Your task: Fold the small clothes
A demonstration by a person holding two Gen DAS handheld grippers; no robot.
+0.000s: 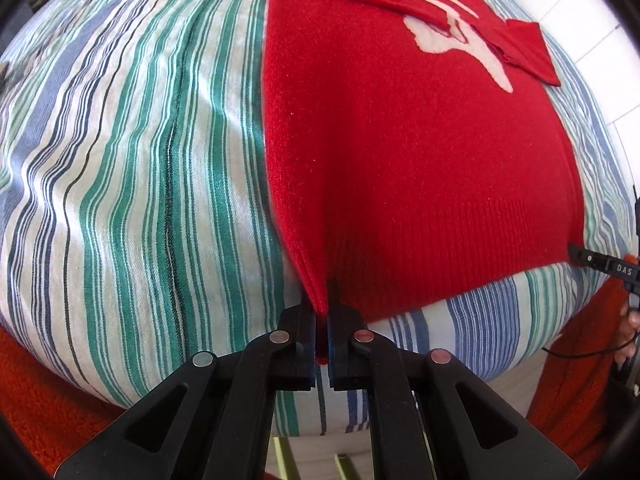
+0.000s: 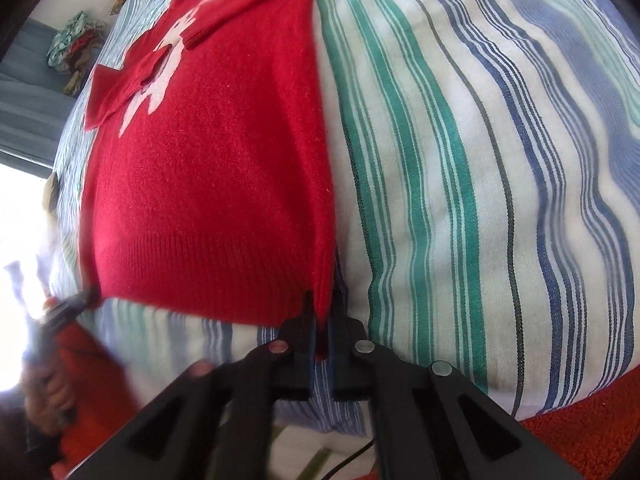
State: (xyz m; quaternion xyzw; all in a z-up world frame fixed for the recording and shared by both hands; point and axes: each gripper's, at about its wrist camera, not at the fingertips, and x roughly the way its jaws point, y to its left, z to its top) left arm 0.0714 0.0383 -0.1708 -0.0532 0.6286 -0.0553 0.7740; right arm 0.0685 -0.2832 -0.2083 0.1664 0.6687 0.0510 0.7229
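A small red knitted sweater [image 1: 400, 152] with a white figure on its front lies flat on a striped bedcover [image 1: 132, 168], its sleeves folded across the chest. My left gripper [image 1: 322, 320] is shut on the sweater's near left hem corner. In the right wrist view the same sweater [image 2: 208, 184] fills the left half, and my right gripper [image 2: 322, 324] is shut on its near right hem corner. The right gripper's black tip [image 1: 592, 260] shows at the far right of the left wrist view, the left gripper's tip [image 2: 80, 300] at the left edge of the right wrist view, blurred.
The striped bedcover [image 2: 460, 184] stretches wide to either side of the sweater. An orange knitted sleeve [image 1: 592, 380] and a hand [image 2: 48, 392] sit near the bed's front edge. A pile of clothes [image 2: 76, 52] lies on a surface at the back left.
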